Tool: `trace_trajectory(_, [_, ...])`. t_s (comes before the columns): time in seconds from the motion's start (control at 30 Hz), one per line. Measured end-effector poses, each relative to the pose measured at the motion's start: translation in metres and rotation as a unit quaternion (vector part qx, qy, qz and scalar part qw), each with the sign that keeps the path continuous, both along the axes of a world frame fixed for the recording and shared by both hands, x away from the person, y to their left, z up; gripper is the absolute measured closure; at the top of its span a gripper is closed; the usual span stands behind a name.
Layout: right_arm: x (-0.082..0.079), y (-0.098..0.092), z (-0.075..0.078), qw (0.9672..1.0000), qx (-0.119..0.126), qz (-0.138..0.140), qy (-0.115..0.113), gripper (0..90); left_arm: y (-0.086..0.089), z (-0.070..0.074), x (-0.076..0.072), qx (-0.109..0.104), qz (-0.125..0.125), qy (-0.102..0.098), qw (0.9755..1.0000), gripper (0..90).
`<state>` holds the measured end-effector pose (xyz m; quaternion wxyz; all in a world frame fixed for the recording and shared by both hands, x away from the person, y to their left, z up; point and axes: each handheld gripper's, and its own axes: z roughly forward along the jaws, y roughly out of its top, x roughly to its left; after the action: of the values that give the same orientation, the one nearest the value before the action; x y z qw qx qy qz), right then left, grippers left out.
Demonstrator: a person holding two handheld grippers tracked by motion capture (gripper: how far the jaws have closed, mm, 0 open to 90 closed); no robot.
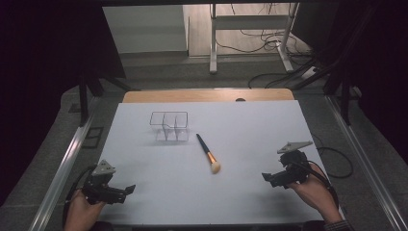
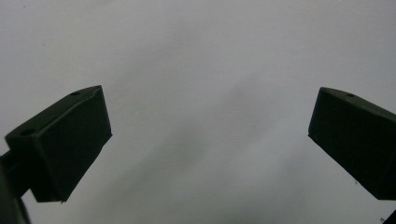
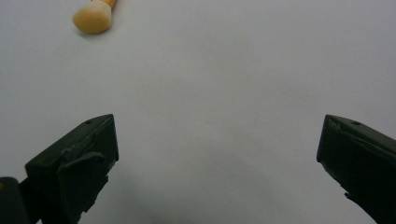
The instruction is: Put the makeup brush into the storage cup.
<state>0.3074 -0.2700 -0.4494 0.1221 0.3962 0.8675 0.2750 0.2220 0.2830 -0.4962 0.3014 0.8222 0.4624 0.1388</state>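
Slim black-handled brush [image 1: 207, 153], fluffy tip, beside clear box [image 1: 169, 126]

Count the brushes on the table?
1. The brush lies alone mid-table, just in front and to the right of the clear box, bristle end toward the person. Its bristle tip also shows in the right gripper view. Nothing seems hidden.
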Motion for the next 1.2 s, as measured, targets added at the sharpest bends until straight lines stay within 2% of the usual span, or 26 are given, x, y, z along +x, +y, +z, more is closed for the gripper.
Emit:
trace_trajectory(0.2, [0.006,0.001,0.000,0.9996,0.015,-0.013,0.021,0.0,-0.002,-0.001,0.000,0.006,-0.003,0.001,1.0000,0.0])
trace_trajectory(0.97, [0.032,0.029,0.002,0.9992,-0.012,0.010,0.036,0.0,-0.001,-0.001,0.000,0.002,-0.005,0.001,1.0000,0.0])
trace_trajectory(1.2, [0.039,0.037,0.002,0.9991,-0.010,0.019,0.037,0.0,-0.001,-0.001,0.000,0.001,-0.006,0.002,1.0000,0.0])
